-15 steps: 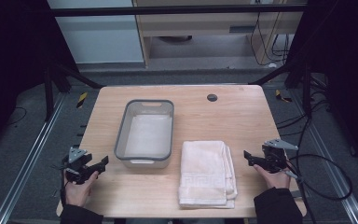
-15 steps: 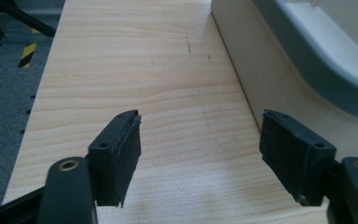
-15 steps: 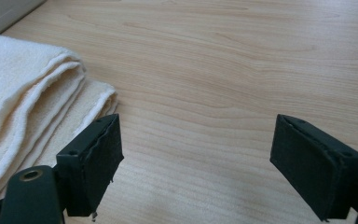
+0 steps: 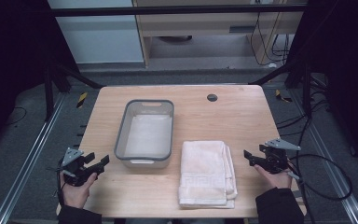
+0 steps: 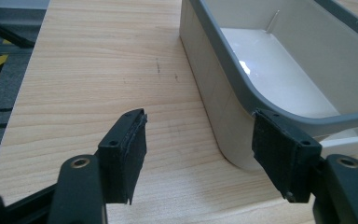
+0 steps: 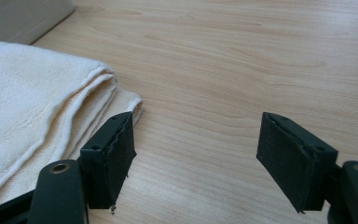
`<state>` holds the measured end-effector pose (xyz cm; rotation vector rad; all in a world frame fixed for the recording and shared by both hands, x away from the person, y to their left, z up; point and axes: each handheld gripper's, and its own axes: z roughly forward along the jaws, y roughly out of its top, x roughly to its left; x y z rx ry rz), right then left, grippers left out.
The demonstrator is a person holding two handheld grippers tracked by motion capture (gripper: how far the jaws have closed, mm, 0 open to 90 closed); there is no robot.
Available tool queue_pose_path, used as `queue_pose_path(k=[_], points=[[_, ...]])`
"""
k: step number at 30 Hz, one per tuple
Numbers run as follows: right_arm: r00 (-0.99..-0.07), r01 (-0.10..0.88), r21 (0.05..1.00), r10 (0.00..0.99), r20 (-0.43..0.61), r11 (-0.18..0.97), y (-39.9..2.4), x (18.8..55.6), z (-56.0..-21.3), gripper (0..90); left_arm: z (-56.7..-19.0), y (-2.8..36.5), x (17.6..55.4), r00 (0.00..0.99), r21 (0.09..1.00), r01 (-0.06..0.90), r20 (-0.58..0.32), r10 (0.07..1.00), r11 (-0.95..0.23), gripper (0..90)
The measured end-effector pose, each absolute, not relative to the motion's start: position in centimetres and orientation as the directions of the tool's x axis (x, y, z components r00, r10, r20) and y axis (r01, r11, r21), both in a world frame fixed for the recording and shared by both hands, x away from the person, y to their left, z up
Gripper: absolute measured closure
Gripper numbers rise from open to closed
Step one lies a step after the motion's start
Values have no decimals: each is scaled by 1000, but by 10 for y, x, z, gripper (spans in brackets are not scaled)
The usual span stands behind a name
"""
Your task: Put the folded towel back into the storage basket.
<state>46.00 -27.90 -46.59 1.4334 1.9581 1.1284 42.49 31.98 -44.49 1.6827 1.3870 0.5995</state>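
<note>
High view: left gripper (image 4: 103, 163) and right gripper (image 4: 247, 155) flank a bin (image 4: 144, 160) and a folded towel (image 4: 207, 173) on the table (image 4: 242, 116), nothing held; likely a start, next a reach for the towel; dark frame, cables around.

Left gripper view: jaws apart beside the bin (image 5: 223, 65).

Right gripper view: jaws apart, towel (image 6: 28, 102) just left.

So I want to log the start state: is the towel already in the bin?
No, the folded towel lies on the table beside the bin, whose inside is bare.
</note>
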Motion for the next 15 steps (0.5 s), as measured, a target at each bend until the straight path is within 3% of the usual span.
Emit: queue_pose_path(k=[15], points=[[-374, 548, 829, 919, 127, 109, -274, 460, -453, 293, -433, 310, 423, 306, 856, 516, -166, 937, -17, 354]])
